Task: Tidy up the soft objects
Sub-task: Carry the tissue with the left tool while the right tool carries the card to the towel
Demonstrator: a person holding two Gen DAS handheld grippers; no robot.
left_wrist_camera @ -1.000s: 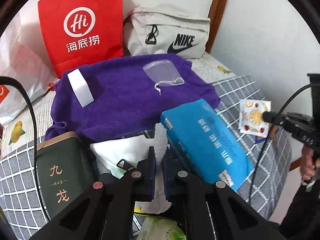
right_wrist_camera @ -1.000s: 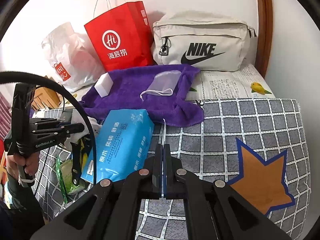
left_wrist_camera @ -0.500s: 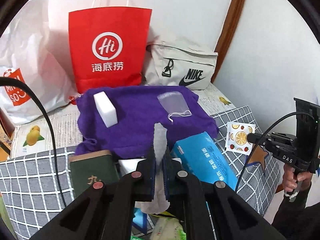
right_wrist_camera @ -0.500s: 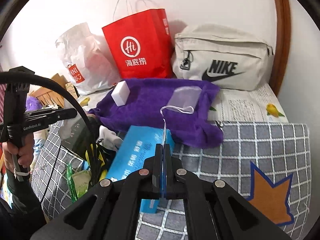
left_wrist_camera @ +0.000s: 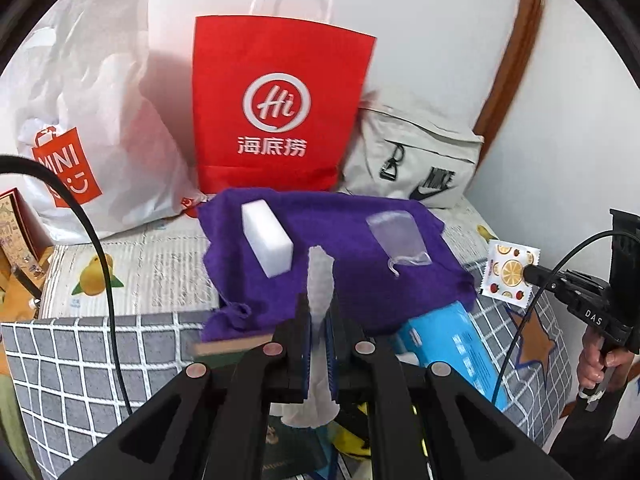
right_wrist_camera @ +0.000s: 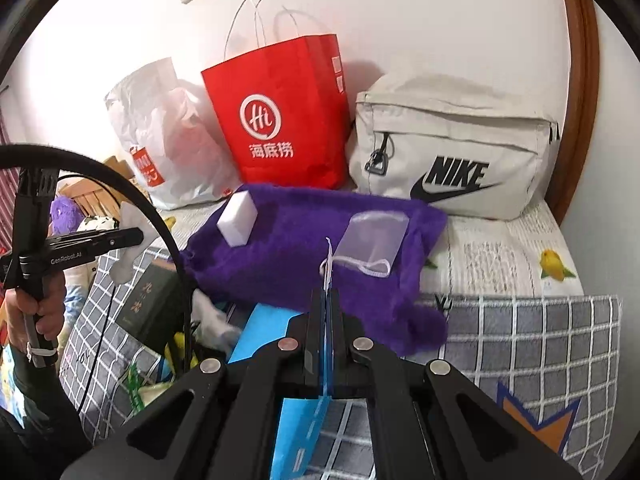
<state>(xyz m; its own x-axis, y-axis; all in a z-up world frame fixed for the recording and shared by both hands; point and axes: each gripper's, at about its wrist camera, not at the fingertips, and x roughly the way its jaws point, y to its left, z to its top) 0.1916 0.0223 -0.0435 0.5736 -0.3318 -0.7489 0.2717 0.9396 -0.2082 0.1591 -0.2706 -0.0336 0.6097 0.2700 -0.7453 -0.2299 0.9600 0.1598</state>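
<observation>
soft objects: a white cloth (left_wrist_camera: 318, 280) is pinched between the fingers of the left gripper (left_wrist_camera: 318, 322) and held clear of the bed, in front of the purple towel (left_wrist_camera: 340, 248) that is spread at the foot of the red bag (left_wrist_camera: 276, 108). a flat fruit-print packet (left_wrist_camera: 508, 274) is clamped edge-on in the right gripper (right_wrist_camera: 326, 304), whose fingers are pressed together on it. on the towel a white sponge (left_wrist_camera: 266, 240) and a small clear pouch (left_wrist_camera: 400, 238) lie apart from each other. the blue tissue pack (left_wrist_camera: 452, 344) lies beside the towel's near edge on the checked blanket (left_wrist_camera: 80, 360). the step in hand is judged to be the carry of both held items toward the towel. for the next move, a bare patch of towel between sponge and pouch is called for, with each item lowered before the fingers are released.
</observation>
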